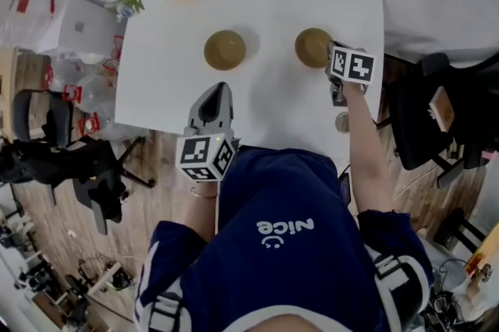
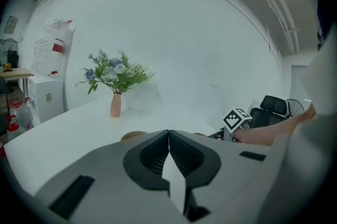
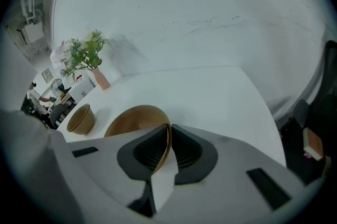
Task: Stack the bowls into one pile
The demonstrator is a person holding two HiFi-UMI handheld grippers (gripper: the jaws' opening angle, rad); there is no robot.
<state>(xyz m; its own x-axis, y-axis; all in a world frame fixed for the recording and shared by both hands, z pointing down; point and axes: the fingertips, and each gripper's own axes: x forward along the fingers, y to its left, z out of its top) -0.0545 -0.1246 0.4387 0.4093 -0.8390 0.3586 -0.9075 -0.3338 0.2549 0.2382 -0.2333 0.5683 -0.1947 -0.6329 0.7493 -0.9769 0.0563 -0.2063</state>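
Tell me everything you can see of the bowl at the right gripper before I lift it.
The right-hand bowl is small and round, tan-brown inside and out, with a matte finish and a thin wall; it looks like wood or bamboo fibre. It appears empty as far as its inside shows. It sits on the right half of the white table. The right gripper is shut on its near rim, with one pad inside the wall and one outside. The other bowl stands apart to its left.
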